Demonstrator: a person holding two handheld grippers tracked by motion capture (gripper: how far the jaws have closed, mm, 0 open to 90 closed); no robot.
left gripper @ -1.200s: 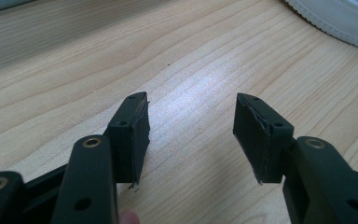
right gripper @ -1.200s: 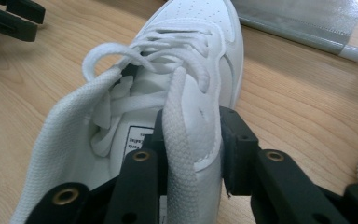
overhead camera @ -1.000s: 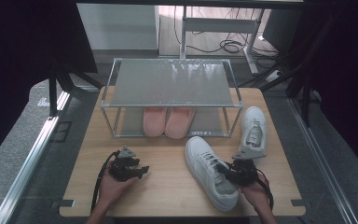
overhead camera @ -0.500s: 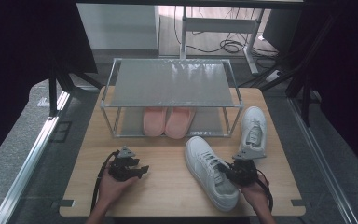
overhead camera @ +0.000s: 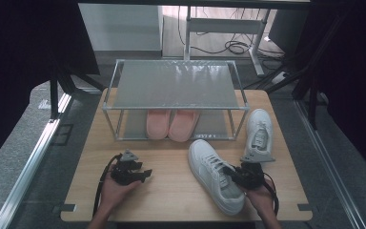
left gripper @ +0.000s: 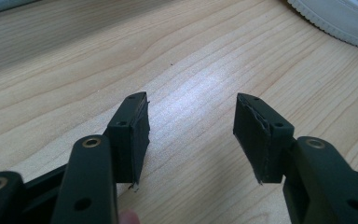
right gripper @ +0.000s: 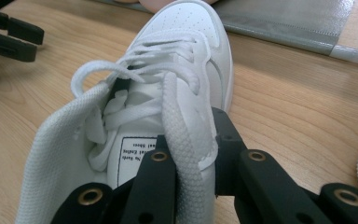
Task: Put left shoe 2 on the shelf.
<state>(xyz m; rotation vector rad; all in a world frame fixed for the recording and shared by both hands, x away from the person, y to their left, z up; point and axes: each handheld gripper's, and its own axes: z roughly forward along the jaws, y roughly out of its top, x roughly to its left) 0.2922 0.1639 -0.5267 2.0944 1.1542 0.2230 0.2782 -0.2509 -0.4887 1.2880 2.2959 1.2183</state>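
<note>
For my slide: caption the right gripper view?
Right gripper clamps the white sneaker's collar wall on the wooden table.

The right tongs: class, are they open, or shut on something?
Shut on the white sneaker: the right tongs pinch its collar wall, one jaw inside the shoe, one outside.

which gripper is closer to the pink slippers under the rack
Left, slightly. The left gripper sits in front of the pink slippers, a bit left; the right gripper, clamped on a white sneaker, is farther right.
</note>
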